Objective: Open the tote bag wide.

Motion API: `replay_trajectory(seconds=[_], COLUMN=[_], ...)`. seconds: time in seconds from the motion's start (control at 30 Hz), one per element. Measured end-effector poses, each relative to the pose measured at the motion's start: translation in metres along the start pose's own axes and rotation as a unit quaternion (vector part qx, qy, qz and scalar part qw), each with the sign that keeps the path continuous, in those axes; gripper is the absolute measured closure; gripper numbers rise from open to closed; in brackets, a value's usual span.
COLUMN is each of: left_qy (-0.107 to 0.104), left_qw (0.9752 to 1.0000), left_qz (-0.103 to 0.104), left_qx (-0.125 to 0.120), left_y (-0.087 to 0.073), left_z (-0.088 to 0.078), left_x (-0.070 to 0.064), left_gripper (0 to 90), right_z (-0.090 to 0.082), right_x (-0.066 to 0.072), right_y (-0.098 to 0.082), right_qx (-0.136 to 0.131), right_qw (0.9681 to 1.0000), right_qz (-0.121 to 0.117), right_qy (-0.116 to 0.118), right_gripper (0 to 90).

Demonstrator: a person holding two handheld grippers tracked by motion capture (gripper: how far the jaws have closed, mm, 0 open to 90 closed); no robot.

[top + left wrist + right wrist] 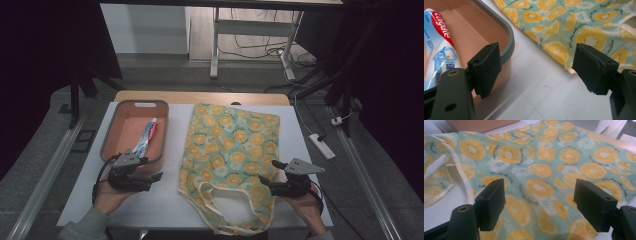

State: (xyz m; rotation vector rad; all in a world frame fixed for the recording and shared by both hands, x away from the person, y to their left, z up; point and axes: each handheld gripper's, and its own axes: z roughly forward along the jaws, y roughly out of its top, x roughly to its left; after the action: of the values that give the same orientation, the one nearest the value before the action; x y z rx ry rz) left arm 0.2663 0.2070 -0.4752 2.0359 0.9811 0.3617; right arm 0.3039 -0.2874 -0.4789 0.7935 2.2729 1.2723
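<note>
The left claw (156,176) stands wide open and empty at the lower left of the high view, just beside the near corner of the tray (111,131), and the right claw (268,172) is equally wide and empty at the lower right, over the near right edge of the bag (232,150). The bag lies flat on the table (165,202) in the middle of the frame, mouth and handles (220,187) toward the bottom. It looks like thin cloth: light, limp, likely to sag and fold when lifted, so a pinch on the hemmed mouth or a handle should hold best. The tube (146,136) in the tray looks light, soft-walled and slick; its middle seems the safest place to grip.
</note>
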Motion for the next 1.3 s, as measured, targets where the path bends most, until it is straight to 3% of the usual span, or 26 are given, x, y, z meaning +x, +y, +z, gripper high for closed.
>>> replay_trajectory(seconds=[0.37, 0.67, 0.93, 1.3], left_qy=[-0.007, -0.012, -0.020, -0.058], left_qw=[0.9999, 0.9999, 0.9994, 0.9948], left_qz=[-0.007, 0.004, 0.029, 0.081], left_qx=[-0.002, -0.003, -0.005, 0.021], left_y=[-0.001, 0.003, 0.017, 0.043], left_z=[-0.004, -0.005, -0.006, 0.022], left_x=[0.000, -0.004, -0.019, -0.041], left_gripper=[23.6, 24.0, 24.8, 25.3], right_z=[0.000, 0.005, 0.006, 0.005], right_x=[-0.003, -0.001, 0.002, 0.005], right_y=[0.001, 0.001, 0.005, 0.007], right_qx=[-0.011, -0.008, -0.012, -0.018], right_qw=[0.9999, 1.0000, 0.9999, 0.9998], right_qz=[0.004, 0.002, -0.004, -0.005], right_qy=[-0.002, -0.005, -0.001, -0.004], right_gripper=[26.2, 26.9, 27.4, 27.7])
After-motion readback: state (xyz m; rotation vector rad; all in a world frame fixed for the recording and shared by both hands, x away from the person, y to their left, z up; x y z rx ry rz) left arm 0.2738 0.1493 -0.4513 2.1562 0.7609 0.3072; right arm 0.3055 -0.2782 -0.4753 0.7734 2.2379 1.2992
